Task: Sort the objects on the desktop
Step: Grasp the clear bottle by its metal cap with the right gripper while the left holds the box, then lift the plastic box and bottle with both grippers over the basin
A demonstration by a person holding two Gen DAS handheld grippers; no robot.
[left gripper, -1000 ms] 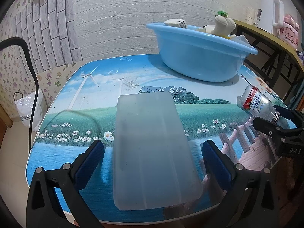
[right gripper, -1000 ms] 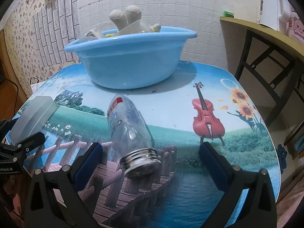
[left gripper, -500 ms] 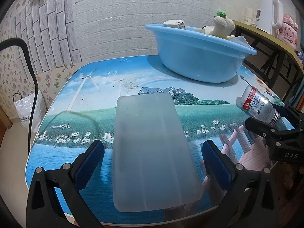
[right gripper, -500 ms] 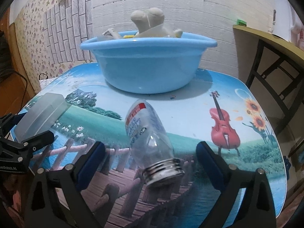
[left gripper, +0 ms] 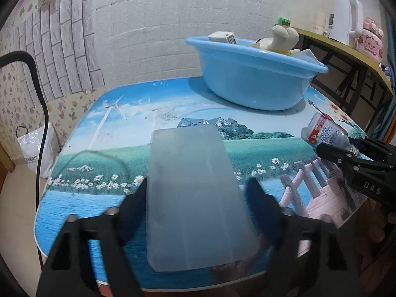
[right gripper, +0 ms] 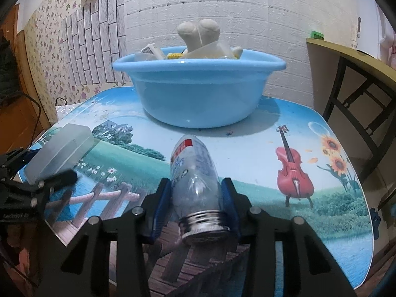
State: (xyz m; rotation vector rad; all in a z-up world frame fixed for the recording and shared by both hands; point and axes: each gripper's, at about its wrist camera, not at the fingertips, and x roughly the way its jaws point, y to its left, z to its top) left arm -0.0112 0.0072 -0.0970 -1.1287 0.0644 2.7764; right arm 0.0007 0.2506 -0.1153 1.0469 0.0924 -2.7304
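Note:
A frosted plastic box (left gripper: 190,163) lies flat on the picture-printed table (left gripper: 111,128), near its front edge. My left gripper (left gripper: 196,189) straddles the box, its jaws closing with the blurred pads at the box's two long sides. To the right a clear bottle (right gripper: 193,165) with a red-and-white label and a metal screw neck lies on its side, neck toward me. My right gripper (right gripper: 196,195) is closing on it, with both blue pads against its shoulders. Across the table each gripper shows in the other's view: the right gripper (left gripper: 346,153) and the left gripper (right gripper: 49,180).
A blue basin (right gripper: 198,99) stands at the back of the table, holding a plush toy (right gripper: 198,34), a small carton and other items. A side table (left gripper: 351,49) with a white kettle stands at the right. At the left, a white bag (left gripper: 34,151) lies on the floor and a black cable hangs.
Both grippers' jaws have closed in from wide open, the left onto the box's sides and the right onto the bottle. The bottle now lies straighter between the right fingers.

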